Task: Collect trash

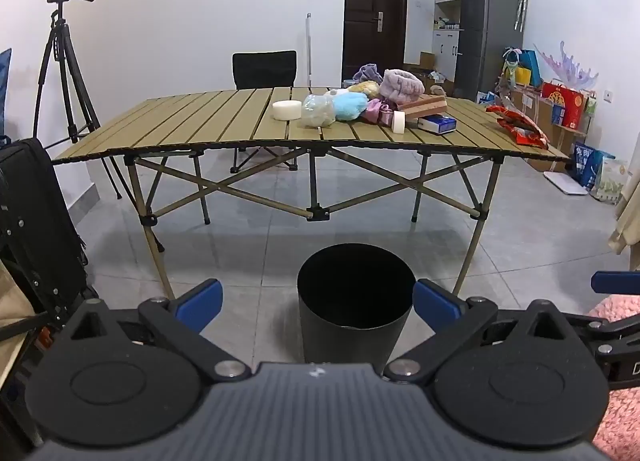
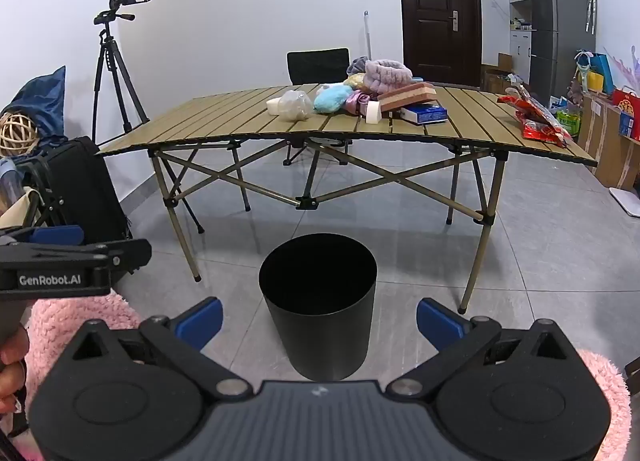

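Both wrist views look forward and downward, side by side, sharing the near bin [image 1: 355, 301] and the farther surface [image 2: 240, 117].

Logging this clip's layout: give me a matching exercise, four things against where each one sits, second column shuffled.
Things:
1. black bin
2. red snack bags
3. camera tripod
4. blue-and-white box

Places:
A. standing by the wall, left of the table
B. on the floor in front of the table
C. on the table's right end
D. on the table beside the wooden block

Pairs: 1-B, 2-C, 3-A, 4-D
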### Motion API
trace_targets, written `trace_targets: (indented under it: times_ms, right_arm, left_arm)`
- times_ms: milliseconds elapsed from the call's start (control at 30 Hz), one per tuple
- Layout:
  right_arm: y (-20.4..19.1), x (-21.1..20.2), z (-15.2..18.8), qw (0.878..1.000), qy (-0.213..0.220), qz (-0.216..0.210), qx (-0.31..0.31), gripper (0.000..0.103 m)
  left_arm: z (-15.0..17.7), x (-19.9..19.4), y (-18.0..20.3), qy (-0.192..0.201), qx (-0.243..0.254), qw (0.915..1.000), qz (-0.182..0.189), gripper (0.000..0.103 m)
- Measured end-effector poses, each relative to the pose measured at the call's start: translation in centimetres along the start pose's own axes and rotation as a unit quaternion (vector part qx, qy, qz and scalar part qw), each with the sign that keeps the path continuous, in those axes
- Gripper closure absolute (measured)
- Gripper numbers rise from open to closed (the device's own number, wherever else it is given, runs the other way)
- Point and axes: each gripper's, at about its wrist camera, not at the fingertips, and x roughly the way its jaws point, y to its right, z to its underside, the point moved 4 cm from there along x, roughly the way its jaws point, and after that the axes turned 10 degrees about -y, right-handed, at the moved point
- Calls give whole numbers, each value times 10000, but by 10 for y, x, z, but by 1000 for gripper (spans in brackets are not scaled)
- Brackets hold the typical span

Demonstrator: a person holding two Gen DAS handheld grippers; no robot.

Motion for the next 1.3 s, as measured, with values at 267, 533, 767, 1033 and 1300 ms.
trace_targets:
  times_ms: [267, 533, 767, 1033, 1300]
  right_arm:
    - [2, -1, 0, 10000, 26, 17, 13, 0]
    - [1, 0, 1, 10000, 43, -13, 34, 0]
    - [9, -7, 4, 10000, 50, -13, 41, 0]
    - [9, -8, 3, 10000, 63, -23, 58, 0]
    - [11, -9, 3, 10000, 70, -26, 62, 0]
  left_arm:
    - [1, 2, 0, -61, -19, 9999, 116, 0]
    - [3, 0, 0, 23, -24, 10000, 67, 0]
    - [2, -2, -2, 40, -54, 10000, 33, 0]
    - [2, -5, -2, 59, -58, 10000, -2, 0]
    - [1, -7, -2, 67, -50, 10000, -6, 0]
